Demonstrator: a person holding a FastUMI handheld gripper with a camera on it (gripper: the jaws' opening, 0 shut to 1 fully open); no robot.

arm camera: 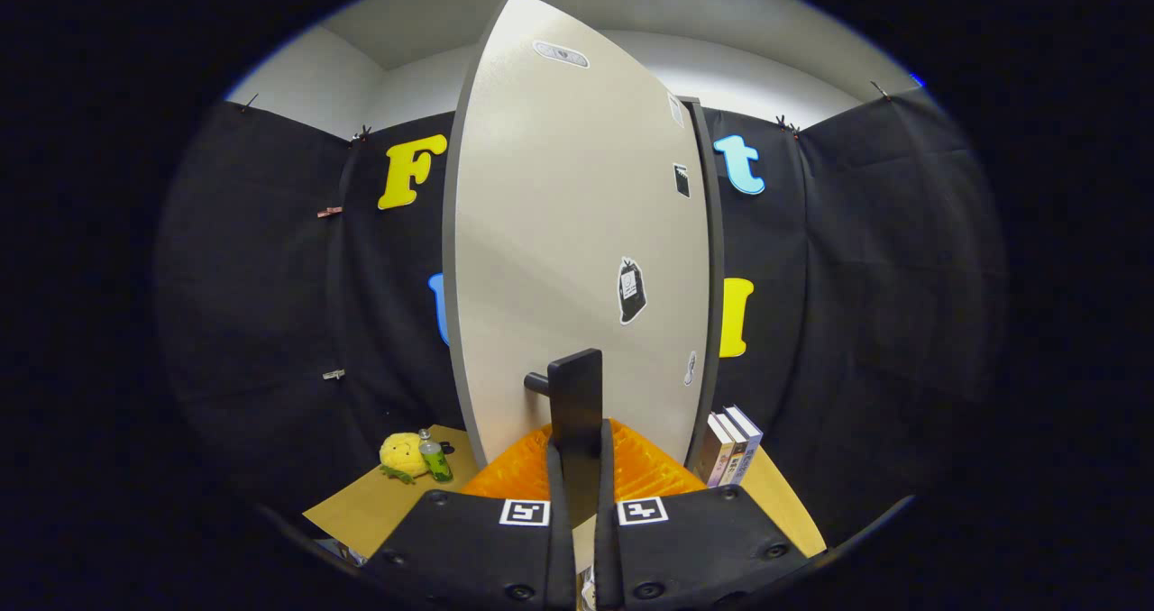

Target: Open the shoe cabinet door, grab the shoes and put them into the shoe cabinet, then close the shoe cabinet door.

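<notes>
The pale shoe cabinet door [568, 250] stands right in front of me and swings out from its hinge side at the right. Its dark handle [572, 395], a flat upright bar on a short post, sticks out low on the door. My gripper [577, 453] is shut on the lower part of that handle, with both fingers [554, 476] pressed against its sides. Several small stickers dot the door's face. The door hides the inside of the cabinet and the shoes.
A yellow plush toy [402, 454] and a small green bottle [436, 458] sit on the brown table [361, 512] left of the door. Three upright books [732, 444] stand to the door's right. Black cloth walls close in behind.
</notes>
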